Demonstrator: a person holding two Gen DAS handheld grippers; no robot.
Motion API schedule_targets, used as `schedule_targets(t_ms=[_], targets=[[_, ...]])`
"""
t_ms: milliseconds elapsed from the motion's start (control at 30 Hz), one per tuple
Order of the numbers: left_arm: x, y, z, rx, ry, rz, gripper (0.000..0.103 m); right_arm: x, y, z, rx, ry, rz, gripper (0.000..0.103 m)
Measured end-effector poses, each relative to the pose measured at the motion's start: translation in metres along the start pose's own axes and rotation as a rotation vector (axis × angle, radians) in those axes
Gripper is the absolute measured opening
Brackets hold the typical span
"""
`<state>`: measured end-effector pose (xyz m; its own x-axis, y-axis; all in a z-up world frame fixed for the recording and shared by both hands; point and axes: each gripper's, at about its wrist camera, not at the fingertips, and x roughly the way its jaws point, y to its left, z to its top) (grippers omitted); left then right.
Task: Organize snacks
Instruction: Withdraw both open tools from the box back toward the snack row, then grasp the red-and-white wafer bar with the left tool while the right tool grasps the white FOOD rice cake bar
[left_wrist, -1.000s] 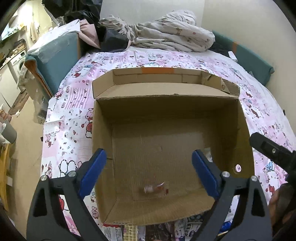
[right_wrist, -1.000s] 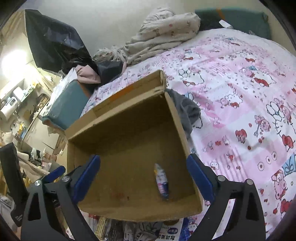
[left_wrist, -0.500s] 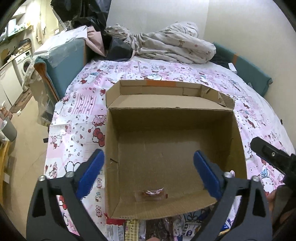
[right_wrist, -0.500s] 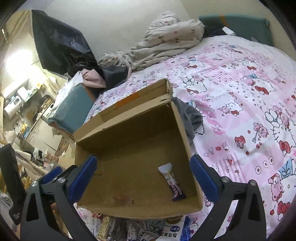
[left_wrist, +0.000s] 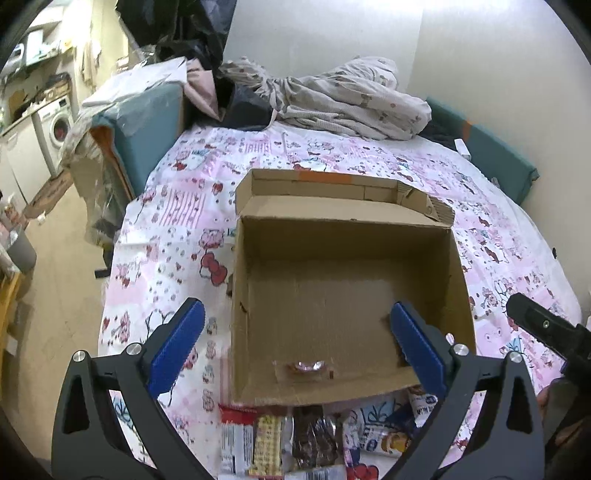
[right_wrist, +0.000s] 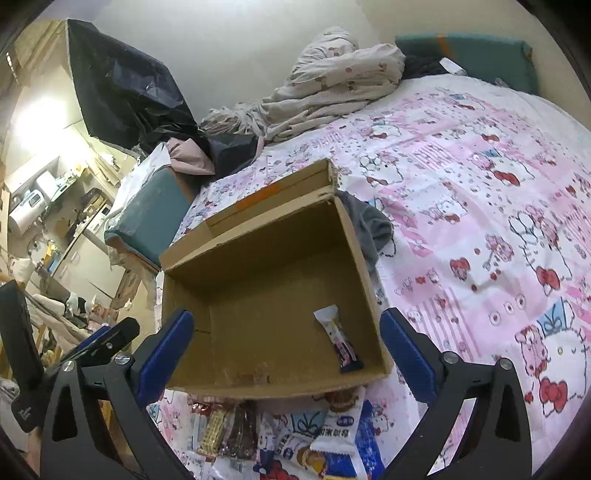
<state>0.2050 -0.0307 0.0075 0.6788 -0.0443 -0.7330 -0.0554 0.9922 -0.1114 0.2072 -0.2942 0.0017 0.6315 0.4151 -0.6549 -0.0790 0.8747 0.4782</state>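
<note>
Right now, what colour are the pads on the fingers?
Blue, on black fingers. The left wrist view shows them best.

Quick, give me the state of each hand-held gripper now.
Left hand-held gripper: open, holding nothing, jaws just widened.
Right hand-held gripper: open, holding nothing, jaws just widened.

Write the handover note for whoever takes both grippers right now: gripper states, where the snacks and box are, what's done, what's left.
Left gripper: open, empty, jaws have just been opening.
Right gripper: open, empty, jaws also just opened wider.
Cardboard box: on the bed, flaps open.
Done: two snacks in the box, a clear-wrapped snack by the near wall and a wrapped bar by the right wall.
Left: the snack pile on the bedspread just in front of the box's near wall goes in next.
</note>
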Motion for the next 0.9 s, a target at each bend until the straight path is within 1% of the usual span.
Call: schedule_targets(t_ms=[100,200,267,367,600,700,800,900], targets=[[-0.008,0.003,-0.005,0.003,-0.002,0.009,0.099,-0.007,-0.002,-0.006,0.013,0.010,-0.004,0.103],[-0.016,0.007,-0.009,-0.005,0.005,-0.001,0.099,-0.012,0.000,-0.012,-0.001,0.019,-0.012,0.103],[-0.021,0.009,-0.013,-0.002,-0.003,0.017,0.099,-0.015,0.003,-0.017,-0.018,0.027,-0.020,0.103],[-0.027,0.011,-0.018,0.003,0.001,0.019,0.099,-0.018,0.007,-0.023,-0.038,0.036,-0.024,0.103],[-0.035,0.017,-0.030,0.003,0.010,0.031,0.099,-0.025,0.007,-0.039,-0.043,0.070,-0.023,0.103],[-0.038,0.020,-0.034,0.000,-0.005,0.033,0.099,-0.029,0.008,-0.048,-0.047,0.083,-0.021,0.103],[-0.038,0.020,-0.035,-0.007,-0.010,0.037,0.099,-0.029,0.009,-0.057,-0.070,0.109,-0.047,0.103],[-0.043,0.020,-0.033,-0.020,-0.017,0.009,0.099,-0.030,0.004,-0.064,-0.077,0.140,-0.075,0.103]])
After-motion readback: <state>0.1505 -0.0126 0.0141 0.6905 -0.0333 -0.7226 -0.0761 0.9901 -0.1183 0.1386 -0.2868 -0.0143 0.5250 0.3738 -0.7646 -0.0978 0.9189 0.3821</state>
